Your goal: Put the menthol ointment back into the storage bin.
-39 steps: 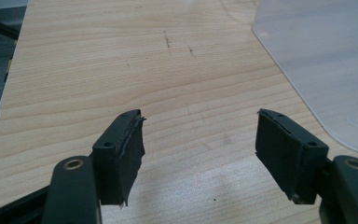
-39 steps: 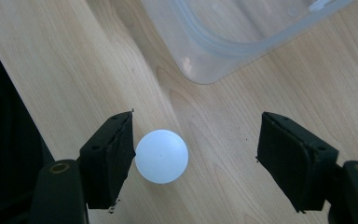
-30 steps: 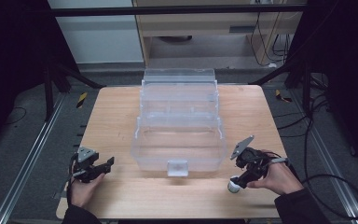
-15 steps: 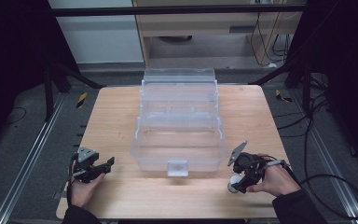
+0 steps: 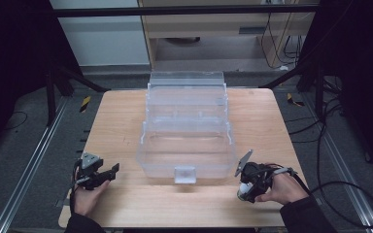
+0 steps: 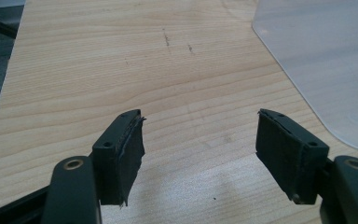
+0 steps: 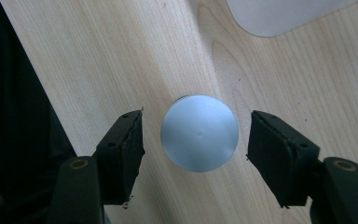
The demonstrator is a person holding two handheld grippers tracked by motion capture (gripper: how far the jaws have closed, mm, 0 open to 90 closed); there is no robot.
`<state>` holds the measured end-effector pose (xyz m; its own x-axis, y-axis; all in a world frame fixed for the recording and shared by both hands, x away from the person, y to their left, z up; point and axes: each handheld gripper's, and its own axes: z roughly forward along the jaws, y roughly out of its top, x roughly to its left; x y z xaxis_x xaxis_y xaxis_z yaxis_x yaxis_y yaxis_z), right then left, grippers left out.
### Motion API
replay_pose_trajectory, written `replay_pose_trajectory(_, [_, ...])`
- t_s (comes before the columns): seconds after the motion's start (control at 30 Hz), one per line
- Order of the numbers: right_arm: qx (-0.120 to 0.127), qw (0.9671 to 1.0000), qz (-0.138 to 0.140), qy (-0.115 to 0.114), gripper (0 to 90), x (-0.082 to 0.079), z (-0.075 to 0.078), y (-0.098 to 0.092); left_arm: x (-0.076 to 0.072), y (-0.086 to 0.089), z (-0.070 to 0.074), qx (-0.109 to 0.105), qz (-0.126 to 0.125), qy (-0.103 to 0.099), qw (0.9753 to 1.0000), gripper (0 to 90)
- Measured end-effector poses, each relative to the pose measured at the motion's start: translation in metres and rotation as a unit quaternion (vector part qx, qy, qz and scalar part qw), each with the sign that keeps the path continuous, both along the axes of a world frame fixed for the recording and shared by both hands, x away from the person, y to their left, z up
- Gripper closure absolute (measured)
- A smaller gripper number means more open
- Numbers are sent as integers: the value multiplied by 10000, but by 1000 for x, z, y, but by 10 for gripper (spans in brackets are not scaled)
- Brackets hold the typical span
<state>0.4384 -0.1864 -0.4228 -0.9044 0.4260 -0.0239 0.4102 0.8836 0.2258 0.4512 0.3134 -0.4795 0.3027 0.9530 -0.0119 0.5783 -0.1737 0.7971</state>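
A clear plastic box (image 5: 187,145) with its lid hinged back stands mid-table. A small round silver-white object (image 7: 199,132) rests on the wood near the front right edge, also seen as the round object (image 5: 243,190) under the right hand. My right gripper (image 7: 196,135) points down over it, open, jaws on either side without touching; the right gripper (image 5: 248,187) sits by the box's front right corner. My left gripper (image 6: 200,140) is open above bare wood; the left gripper (image 5: 108,171) rests at the front left, aimed toward the box.
The wooden table (image 5: 126,116) has free room left and right of the box. A corner of the clear box (image 6: 326,60) lies ahead and right of the left gripper. Cables (image 5: 330,184) trail off the right side. A cabinet (image 5: 213,29) stands behind the table.
My right gripper has tipped down and shifted slightly toward the front edge, settling over the round object. The left gripper has stayed put.
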Motion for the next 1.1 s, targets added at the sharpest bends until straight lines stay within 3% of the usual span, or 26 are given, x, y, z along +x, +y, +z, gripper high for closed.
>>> replay_pose_trajectory(0.67, [-355,9991,76,201,465,8,-11,6,0,0,0,9,-7,3,10000,317])
replay_pose_trajectory(1.1, [-383,9988,29,306,502,10,-13,8,0,0,0,14,-2,16,10000,318])
